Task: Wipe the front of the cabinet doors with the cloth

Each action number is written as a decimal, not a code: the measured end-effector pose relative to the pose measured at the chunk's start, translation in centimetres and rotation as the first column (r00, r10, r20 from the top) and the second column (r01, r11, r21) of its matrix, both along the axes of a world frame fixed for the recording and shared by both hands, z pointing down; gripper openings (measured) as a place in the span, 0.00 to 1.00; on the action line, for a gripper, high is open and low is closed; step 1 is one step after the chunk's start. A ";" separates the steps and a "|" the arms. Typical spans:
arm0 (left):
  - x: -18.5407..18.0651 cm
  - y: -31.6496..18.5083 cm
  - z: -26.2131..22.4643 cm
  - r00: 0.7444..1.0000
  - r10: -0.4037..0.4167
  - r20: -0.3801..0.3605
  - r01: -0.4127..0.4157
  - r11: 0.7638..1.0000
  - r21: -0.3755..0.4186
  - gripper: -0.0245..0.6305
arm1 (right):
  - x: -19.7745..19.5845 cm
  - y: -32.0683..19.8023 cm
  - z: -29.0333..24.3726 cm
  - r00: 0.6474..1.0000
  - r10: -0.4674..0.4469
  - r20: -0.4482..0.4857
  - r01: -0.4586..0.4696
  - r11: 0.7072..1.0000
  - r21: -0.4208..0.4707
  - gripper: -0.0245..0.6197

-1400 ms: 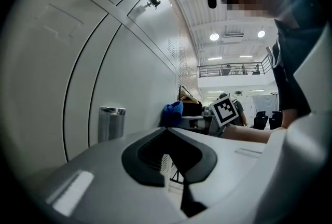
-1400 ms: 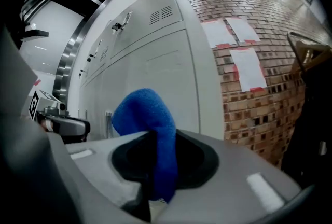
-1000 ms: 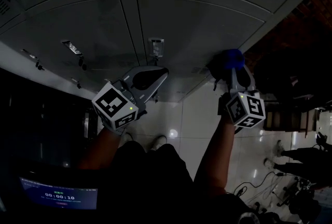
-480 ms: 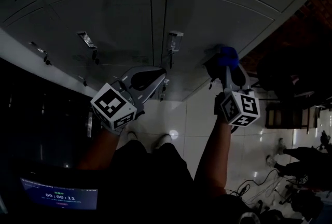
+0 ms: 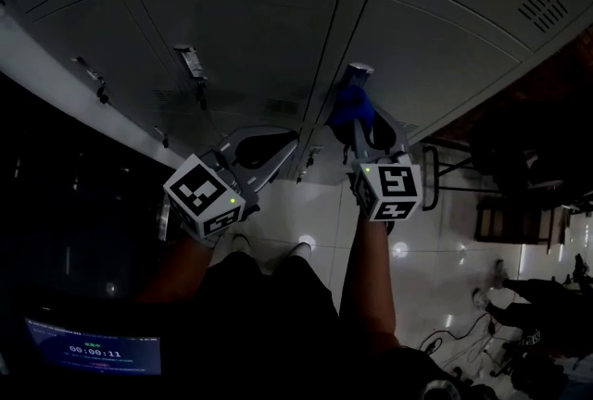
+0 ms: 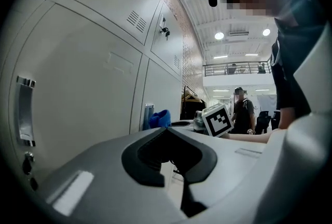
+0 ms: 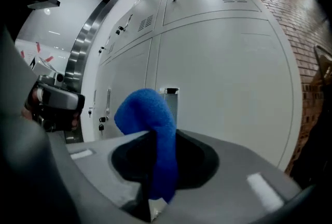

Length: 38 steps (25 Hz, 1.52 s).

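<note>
Cloth [image 7: 148, 119], fuzzy blue, pinched in right gripper [image 5: 364, 123]

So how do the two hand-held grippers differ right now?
The right hand-held gripper is shut on the blue cloth; the left hand-held gripper is shut on nothing. The right one holds the cloth up by a door handle; the left one sits lower, off the doors. Each carries a marker cube.

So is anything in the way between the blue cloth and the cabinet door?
No, nothing visible blocks it. The right gripper holds the blue cloth right up at the cabinet door; only the door's own handle sticks out close by.
</note>
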<state>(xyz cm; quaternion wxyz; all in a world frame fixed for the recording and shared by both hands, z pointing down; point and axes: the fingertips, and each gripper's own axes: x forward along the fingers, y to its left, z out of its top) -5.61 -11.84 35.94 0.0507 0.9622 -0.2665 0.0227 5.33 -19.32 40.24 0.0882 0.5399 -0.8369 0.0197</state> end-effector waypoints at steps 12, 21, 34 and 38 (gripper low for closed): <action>-1.1 -1.1 0.3 1.000 -0.019 0.010 0.019 1.000 -0.002 0.04 | -1.7 -2.3 1.6 1.000 -0.023 -0.004 0.023 0.999 -0.027 0.16; 3.6 -1.9 1.2 1.000 0.028 0.015 -0.027 0.999 -0.019 0.04 | 6.2 -2.0 3.7 0.994 0.102 0.025 -0.100 0.993 -0.066 0.16; 11.7 -1.6 2.3 0.997 0.079 0.018 -0.079 0.997 -0.021 0.04 | 21.9 -0.6 5.7 0.936 0.343 0.075 -0.335 0.937 -0.099 0.16; 13.1 -1.4 2.5 0.997 0.070 0.022 -0.070 0.997 -0.020 0.04 | 22.9 -0.6 6.0 0.941 0.328 0.080 -0.320 0.942 -0.098 0.16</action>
